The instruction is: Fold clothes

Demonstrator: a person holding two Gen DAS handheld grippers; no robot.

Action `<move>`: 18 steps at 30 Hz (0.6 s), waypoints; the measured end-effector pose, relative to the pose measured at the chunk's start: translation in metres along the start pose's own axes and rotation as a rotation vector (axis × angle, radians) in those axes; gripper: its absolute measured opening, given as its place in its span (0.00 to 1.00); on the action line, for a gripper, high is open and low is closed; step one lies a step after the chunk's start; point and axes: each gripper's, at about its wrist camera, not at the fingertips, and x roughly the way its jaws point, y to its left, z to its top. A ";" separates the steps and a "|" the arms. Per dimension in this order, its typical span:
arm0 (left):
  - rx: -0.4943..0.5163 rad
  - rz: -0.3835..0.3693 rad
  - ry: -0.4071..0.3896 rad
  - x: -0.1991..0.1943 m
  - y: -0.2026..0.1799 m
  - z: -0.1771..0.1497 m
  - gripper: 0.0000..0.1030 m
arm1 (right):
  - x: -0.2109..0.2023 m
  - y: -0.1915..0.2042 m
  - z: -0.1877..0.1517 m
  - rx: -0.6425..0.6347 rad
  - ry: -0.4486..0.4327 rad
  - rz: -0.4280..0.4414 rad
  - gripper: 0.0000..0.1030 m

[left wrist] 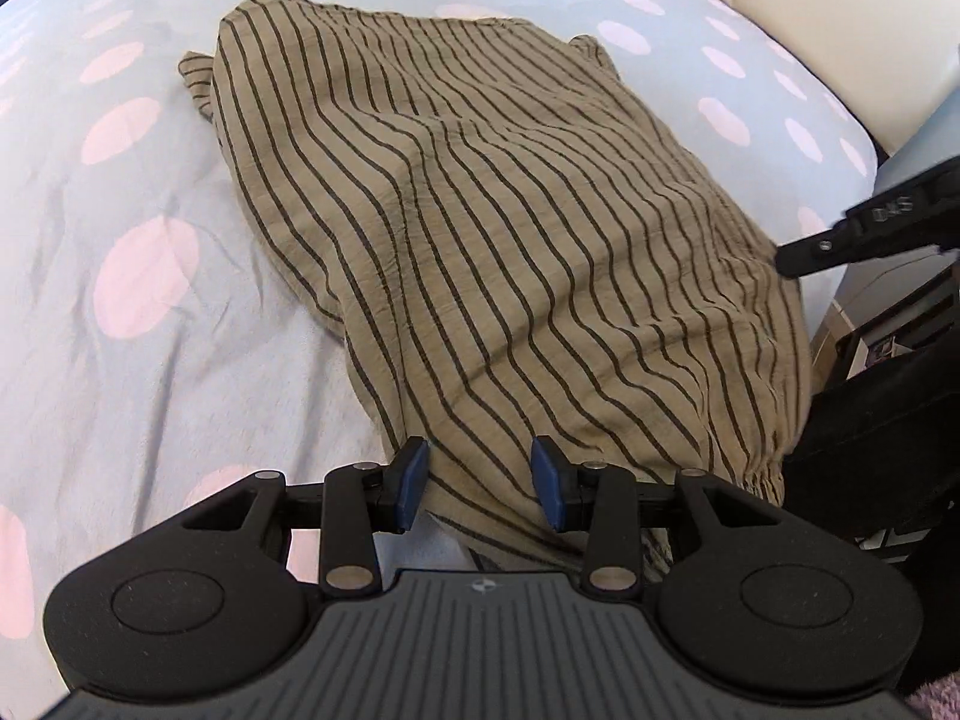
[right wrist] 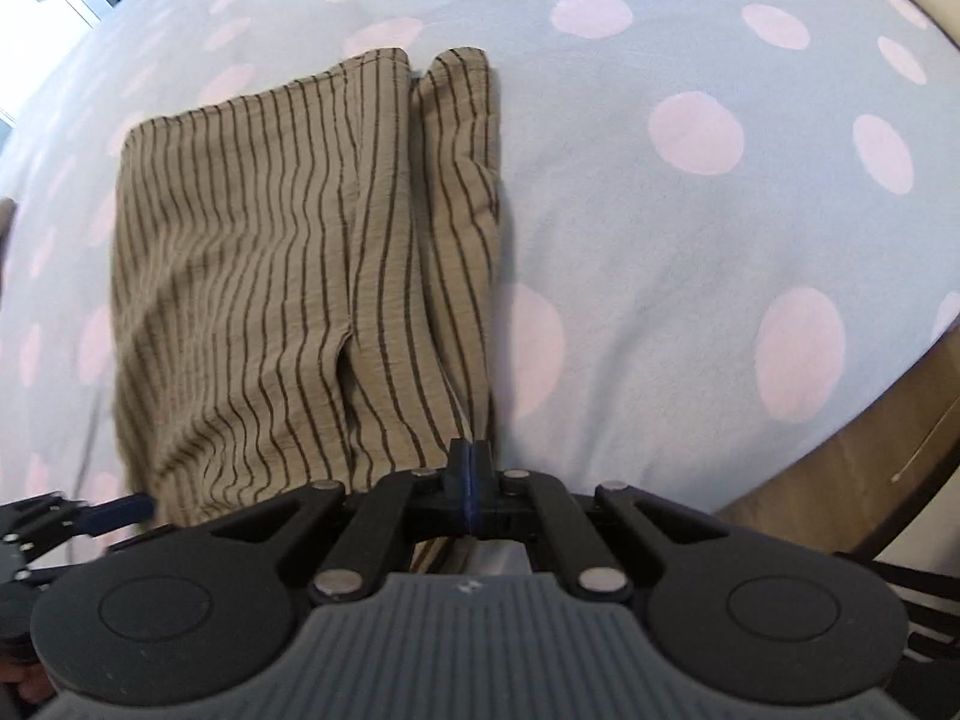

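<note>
Tan trousers with thin dark stripes (left wrist: pixel 480 228) lie across a pale blue bed sheet with pink dots (left wrist: pixel 120 192). My left gripper (left wrist: pixel 480 483) stands open over the near end of the cloth, its blue pads (left wrist: pixel 414 480) apart with fabric between them. The other gripper's black finger (left wrist: pixel 840 240) touches the trousers' right edge. In the right wrist view the trousers (right wrist: pixel 270 276) lie folded lengthwise, two leg ends at the far side. My right gripper (right wrist: pixel 472 480) is shut on the near right corner of the cloth. The left gripper's blue tip (right wrist: pixel 120 507) shows at the lower left.
A cream padded headboard (left wrist: pixel 840 12) stands at the back right. Dark furniture (left wrist: pixel 882 420) and a shelf sit off the bed's right edge. A wooden floor (right wrist: pixel 840 468) lies beyond the bed edge. The dotted sheet (right wrist: pixel 690 240) stretches right of the trousers.
</note>
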 end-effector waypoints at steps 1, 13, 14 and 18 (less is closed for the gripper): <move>0.013 0.005 -0.003 -0.003 -0.001 -0.001 0.36 | -0.002 0.003 -0.001 -0.019 -0.005 0.003 0.00; 0.331 0.005 -0.069 -0.047 -0.043 -0.034 0.39 | -0.023 0.050 -0.029 -0.338 -0.048 0.069 0.06; 0.388 0.002 -0.072 -0.049 -0.050 -0.039 0.39 | -0.024 0.059 -0.035 -0.396 -0.045 0.083 0.06; 0.585 0.007 -0.083 -0.048 -0.071 -0.057 0.39 | -0.026 0.091 -0.062 -0.620 -0.038 0.116 0.20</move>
